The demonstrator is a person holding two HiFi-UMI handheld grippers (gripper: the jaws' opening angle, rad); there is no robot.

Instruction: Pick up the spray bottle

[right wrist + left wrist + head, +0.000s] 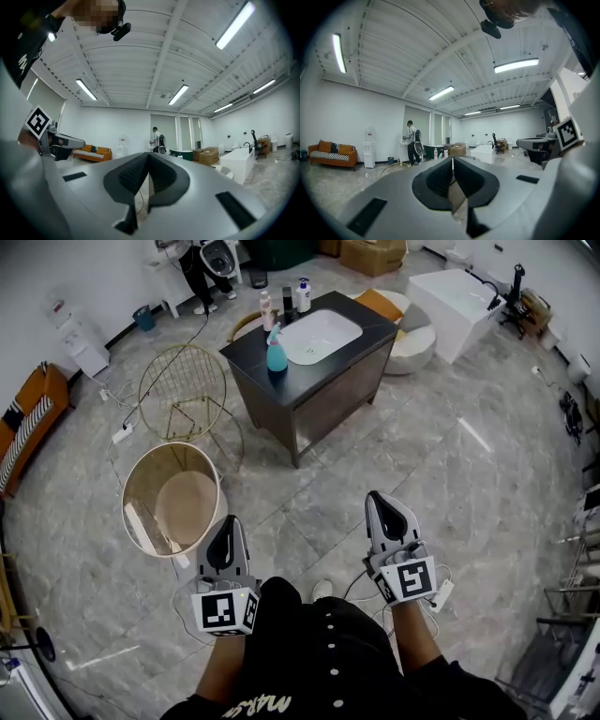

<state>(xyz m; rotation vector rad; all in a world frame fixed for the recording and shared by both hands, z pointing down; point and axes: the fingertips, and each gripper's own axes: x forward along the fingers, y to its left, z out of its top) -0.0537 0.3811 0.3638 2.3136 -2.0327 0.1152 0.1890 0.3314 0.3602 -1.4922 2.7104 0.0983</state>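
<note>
Closest to the person, both grippers are held level, just ahead of the dark clothing. The left gripper has its jaws pressed together with only a thin seam between the pads and nothing in them, which the left gripper view confirms. The right gripper is likewise fully closed and empty, as its own view shows.

Just beyond the left gripper a round tan bin stands on the marble floor, with a gold wire basket farther on. Beyond those is the dark vanity cabinet with its white basin.

The spray bottle, teal, stands upright on the countertop near its front-left edge, just beside the basin and apart from the other bottles at the back. It lies well ahead of both grippers, up the head view and between their lines. It sits somewhat closer to the left gripper's side, so that hand looks the likelier one to reach it. With the bottle's long axis vertical and the grippers level, the jaws would probably need to open and close across its body from the side after a walk forward.

Only the head view shows the teal bottle clearly. The gripper views look low across the room, where the counter is small and distant, and the spray bottle cannot be picked out. They do show the ceiling lights and a person standing at the far wall
</note>
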